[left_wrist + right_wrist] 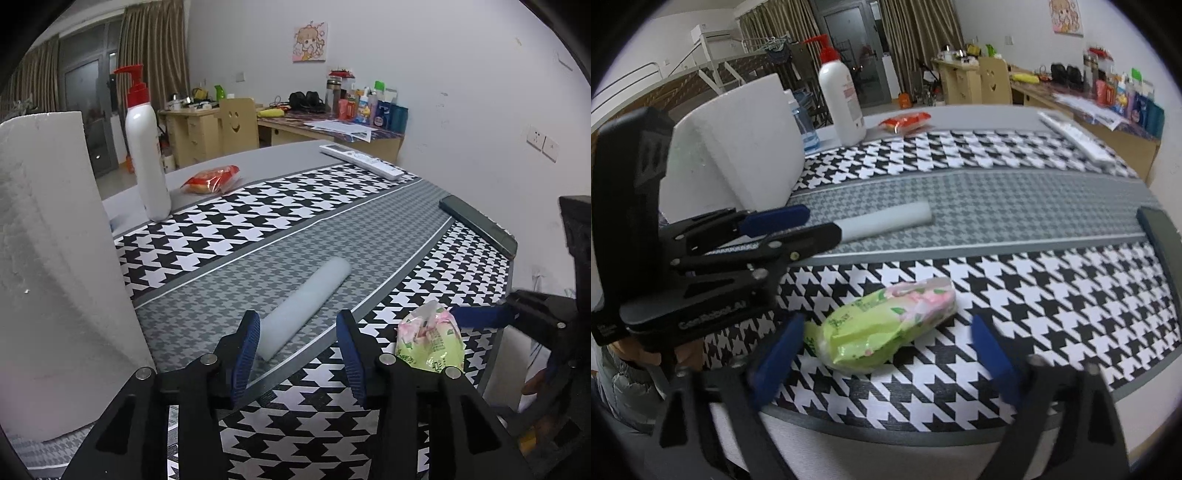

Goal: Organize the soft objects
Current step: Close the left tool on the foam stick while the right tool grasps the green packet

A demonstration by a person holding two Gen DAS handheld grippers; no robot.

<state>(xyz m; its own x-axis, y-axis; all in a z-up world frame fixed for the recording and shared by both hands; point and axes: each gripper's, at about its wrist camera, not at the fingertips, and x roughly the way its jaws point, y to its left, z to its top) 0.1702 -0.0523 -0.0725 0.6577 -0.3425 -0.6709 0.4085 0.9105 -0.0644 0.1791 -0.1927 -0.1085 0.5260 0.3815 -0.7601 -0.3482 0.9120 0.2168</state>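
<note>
A pale grey soft roll (306, 302) lies on the grey stripe of the houndstooth tablecloth (295, 206). My left gripper (298, 354) stands open around the roll's near end, and its blue pads do not press on it. A green and pink tissue pack (886, 325) lies near the table's front edge. My right gripper (886, 354) is open, with one blue finger on each side of the pack and a gap on both sides. In the right wrist view, the left gripper (798, 225) reaches the roll (886, 219) from the left. The tissue pack (432, 339) also shows in the left wrist view.
A tall white foam block (48, 258) stands close on the left. Behind it are a white pump bottle (146, 155) and a red snack packet (212, 179). A white remote (362, 160) and a dark flat device (480, 225) lie towards the far right edge.
</note>
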